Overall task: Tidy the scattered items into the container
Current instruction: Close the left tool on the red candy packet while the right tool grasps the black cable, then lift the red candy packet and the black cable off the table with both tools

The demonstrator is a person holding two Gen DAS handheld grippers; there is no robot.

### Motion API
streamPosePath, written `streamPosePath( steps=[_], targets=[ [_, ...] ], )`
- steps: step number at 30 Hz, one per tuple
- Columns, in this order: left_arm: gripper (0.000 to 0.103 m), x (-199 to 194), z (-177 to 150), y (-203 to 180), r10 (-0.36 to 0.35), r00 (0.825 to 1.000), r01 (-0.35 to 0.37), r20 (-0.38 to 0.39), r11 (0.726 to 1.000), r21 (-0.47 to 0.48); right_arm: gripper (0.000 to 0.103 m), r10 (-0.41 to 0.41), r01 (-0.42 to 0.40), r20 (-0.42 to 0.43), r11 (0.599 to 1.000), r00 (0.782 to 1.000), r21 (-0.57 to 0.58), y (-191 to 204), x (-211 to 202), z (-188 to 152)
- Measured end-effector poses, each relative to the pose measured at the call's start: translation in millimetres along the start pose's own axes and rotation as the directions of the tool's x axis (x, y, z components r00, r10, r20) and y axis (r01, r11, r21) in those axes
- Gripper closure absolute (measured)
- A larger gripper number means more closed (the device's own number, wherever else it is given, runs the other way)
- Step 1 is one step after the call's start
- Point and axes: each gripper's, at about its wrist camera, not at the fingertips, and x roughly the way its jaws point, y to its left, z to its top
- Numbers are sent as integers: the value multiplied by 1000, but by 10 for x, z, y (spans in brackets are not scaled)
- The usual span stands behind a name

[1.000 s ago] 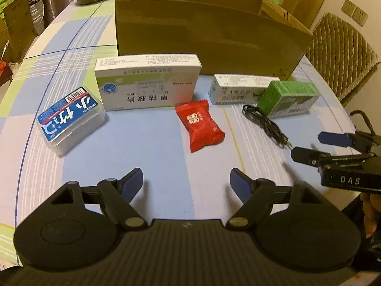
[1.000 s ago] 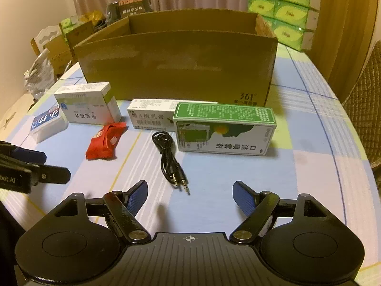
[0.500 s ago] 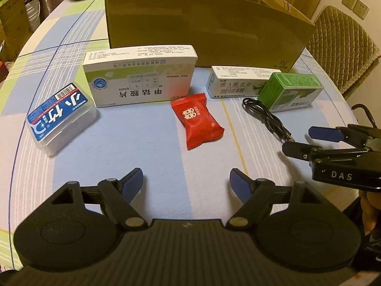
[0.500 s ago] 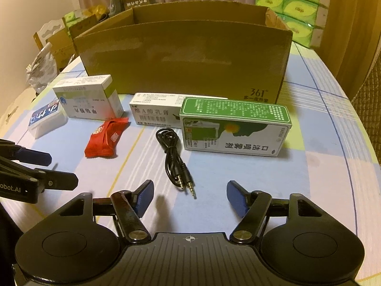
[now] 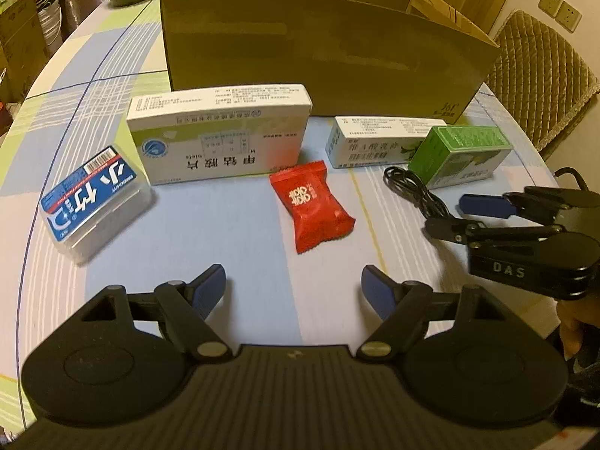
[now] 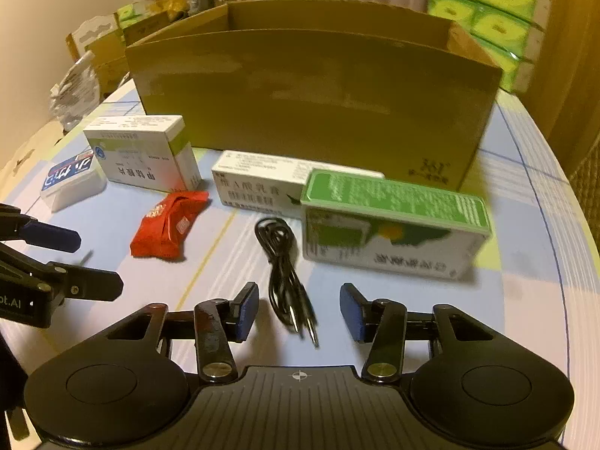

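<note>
Cable [image 6: 285, 273] plugs lie between my right gripper's [image 6: 299, 311] jaws, just been closing, not yet touching; I should centre before squeezing, cardboard box [image 6: 315, 101] at twelve o'clock.

Your table [image 5: 232, 225]: round, checked blue, white and green cloth. Cardboard box [image 5: 318, 56] stands at top centre. Below it, left to right: clear plastic case [image 5: 93, 202], white medicine box [image 5: 221, 138], red candy packet [image 5: 311, 206], long white box [image 5: 367, 142], black cable [image 5: 416, 191], green box [image 5: 461, 157]. All lie flat on cloth, near each other.
</note>
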Motion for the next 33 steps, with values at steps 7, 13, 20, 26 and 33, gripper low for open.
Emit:
streamPosePath(
  steps=[7, 13, 20, 26, 33],
  targets=[
    [33, 55, 87, -4, -5, 1000, 5, 10, 1000, 3, 76, 6, -7, -8, 998, 1000, -61, 68, 117, 54],
    [40, 130, 157, -19, -14, 1000, 14, 10, 1000, 6, 88, -3, 3, 8, 999, 1000, -39, 33, 86, 30],
    [46, 257, 278, -126, -29, 999, 28, 16, 999, 19, 89, 11, -11, 6, 1000, 1000, -3, -16, 1, -23],
    [46, 396, 374, -164, -19, 1000, 19, 4, 999, 37, 89, 19, -19, 3, 1000, 1000, 13, -38, -34, -59],
    [76, 385, 366, -178, -13, 1000, 13, -4, 996, 90, 89, 23, -23, 2, 1000, 1000, 21, -58, -60, -96]
  ],
)
